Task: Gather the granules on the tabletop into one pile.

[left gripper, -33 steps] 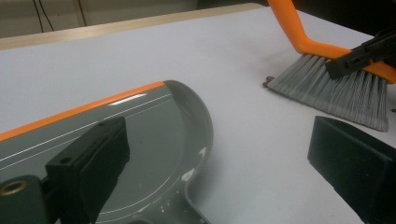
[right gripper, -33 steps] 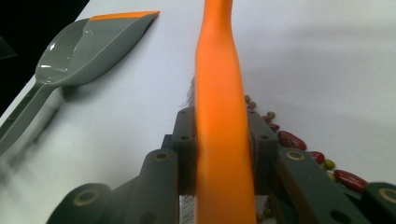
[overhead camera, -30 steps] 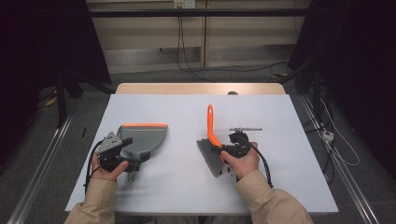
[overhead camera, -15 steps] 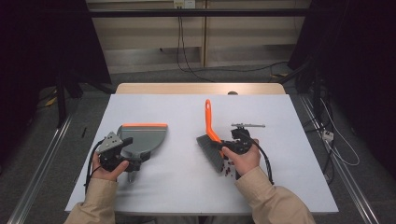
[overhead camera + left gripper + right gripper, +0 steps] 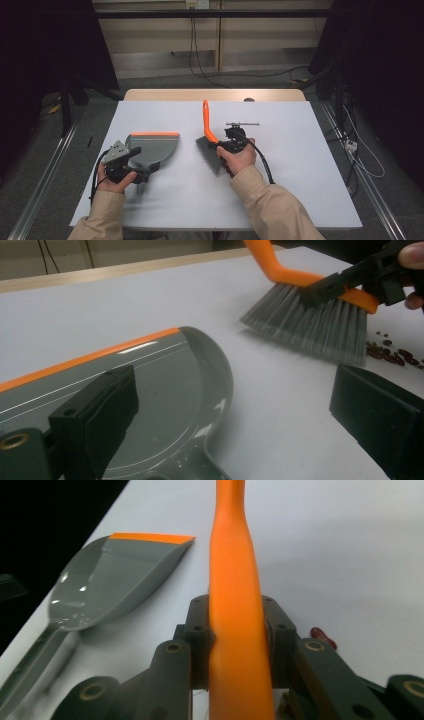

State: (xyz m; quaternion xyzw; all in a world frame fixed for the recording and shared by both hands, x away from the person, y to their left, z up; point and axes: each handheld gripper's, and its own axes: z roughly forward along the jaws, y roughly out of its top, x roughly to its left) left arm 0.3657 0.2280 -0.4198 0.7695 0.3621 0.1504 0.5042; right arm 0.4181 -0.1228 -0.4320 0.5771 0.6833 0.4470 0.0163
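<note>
Sweeping barely begun: right gripper [image 5: 223,145] clamped on brush [image 5: 320,325], beans [image 5: 395,352] unswept on table [image 5: 300,150], left gripper [image 5: 141,176] jaws apart around dustpan [image 5: 152,147] handle.

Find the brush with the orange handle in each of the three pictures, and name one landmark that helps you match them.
High view: the brush lies mid-table, in the right tongs.
Left gripper view: upper right, bristles down on the table.
Right gripper view: centre, its orange handle clamped between the jaws.
Shared landmark: the grey dustpan with its orange edge, left of the brush.
</note>
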